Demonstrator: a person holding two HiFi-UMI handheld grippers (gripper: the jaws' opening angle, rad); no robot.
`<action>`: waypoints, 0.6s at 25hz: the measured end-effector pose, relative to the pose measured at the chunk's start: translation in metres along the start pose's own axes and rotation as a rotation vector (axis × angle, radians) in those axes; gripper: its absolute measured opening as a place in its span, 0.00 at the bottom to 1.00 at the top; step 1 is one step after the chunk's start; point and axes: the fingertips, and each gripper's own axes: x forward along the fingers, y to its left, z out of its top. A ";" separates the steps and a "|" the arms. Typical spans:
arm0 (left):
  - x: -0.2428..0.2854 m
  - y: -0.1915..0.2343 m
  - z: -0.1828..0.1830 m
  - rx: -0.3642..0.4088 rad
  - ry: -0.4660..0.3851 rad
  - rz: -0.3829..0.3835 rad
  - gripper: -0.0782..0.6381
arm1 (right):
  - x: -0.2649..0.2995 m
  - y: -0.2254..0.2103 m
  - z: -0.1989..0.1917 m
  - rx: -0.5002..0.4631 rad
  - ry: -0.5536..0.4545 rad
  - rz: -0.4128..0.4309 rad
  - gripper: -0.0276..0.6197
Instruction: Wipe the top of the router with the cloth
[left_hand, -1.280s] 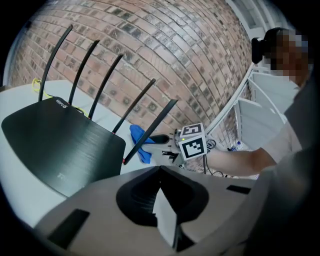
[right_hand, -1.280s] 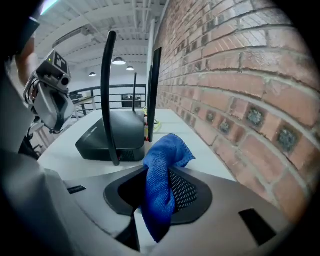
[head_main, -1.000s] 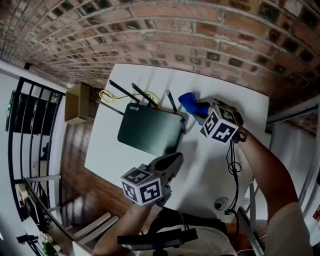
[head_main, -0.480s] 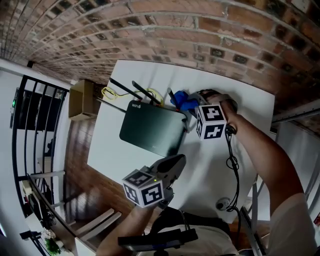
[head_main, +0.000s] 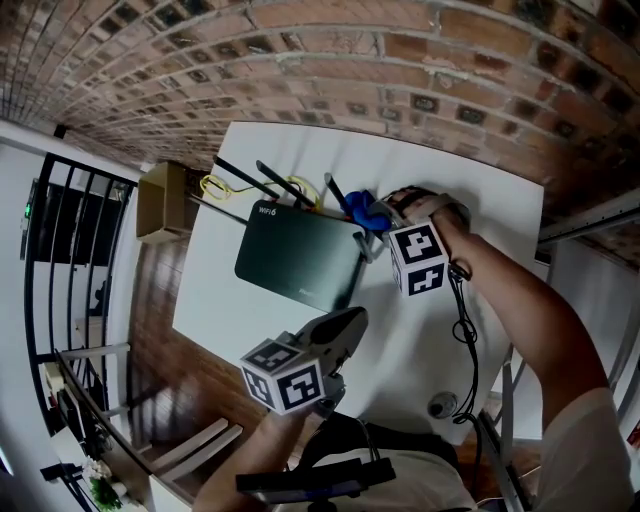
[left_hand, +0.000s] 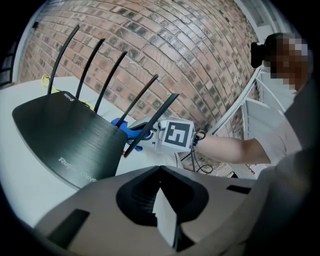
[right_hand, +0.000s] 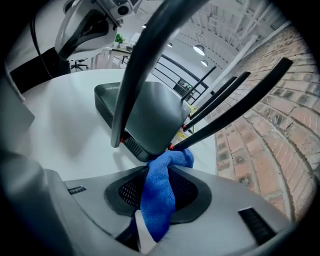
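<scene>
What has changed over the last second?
The right gripper, shut on the blue cloth, moved left, up to the back right corner of the router. The left gripper stayed shut and empty in front of the router, which did not move.

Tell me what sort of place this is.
Probably a loft-style office: a bare brick wall, a white table carrying a router, and, in the right gripper view, what look like office chairs under ceiling lights.
</scene>
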 end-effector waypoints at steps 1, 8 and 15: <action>0.000 0.000 -0.001 -0.001 0.000 0.002 0.14 | -0.002 0.002 -0.001 -0.006 0.001 0.003 0.25; -0.003 -0.004 -0.003 -0.007 -0.004 0.008 0.14 | -0.020 0.017 0.001 -0.067 0.003 -0.003 0.25; -0.001 -0.009 -0.006 -0.018 -0.019 0.008 0.14 | -0.035 0.043 0.005 -0.022 -0.020 -0.013 0.25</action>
